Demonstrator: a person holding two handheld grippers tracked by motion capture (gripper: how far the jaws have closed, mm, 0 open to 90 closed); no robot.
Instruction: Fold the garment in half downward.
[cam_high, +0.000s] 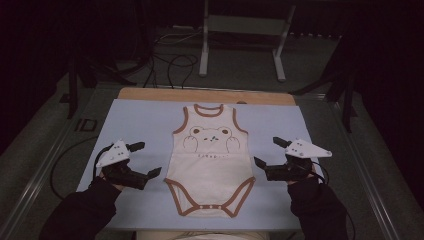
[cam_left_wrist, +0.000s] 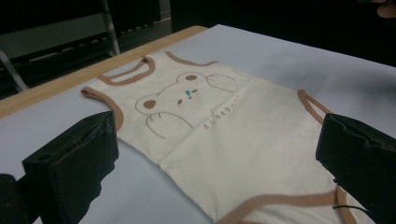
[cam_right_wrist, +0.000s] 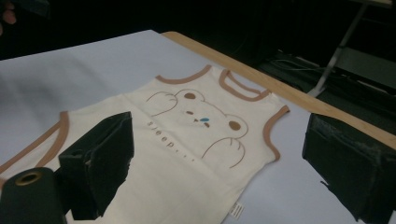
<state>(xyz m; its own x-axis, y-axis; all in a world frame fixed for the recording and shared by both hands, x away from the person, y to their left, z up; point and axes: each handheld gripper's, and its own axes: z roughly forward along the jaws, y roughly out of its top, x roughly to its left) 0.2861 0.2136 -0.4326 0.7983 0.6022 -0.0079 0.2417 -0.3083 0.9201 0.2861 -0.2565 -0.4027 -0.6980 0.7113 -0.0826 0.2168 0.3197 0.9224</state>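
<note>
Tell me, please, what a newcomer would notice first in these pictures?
A cream baby bodysuit with brown trim and a bear drawing lies flat in the middle of the pale blue mat. The left gripper and the right gripper, both open, flank it on either side.

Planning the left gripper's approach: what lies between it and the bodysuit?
Nothing: between the left gripper and the bodysuit the high view shows bare blue mat.

1. High view: dim room, dark surround; the table is lit evenly from above, with no glare.
2. Shadows are soft and faint.
3. Gripper views: near black fingers are blurred; the bodysuit print is fairly sharp.
</note>
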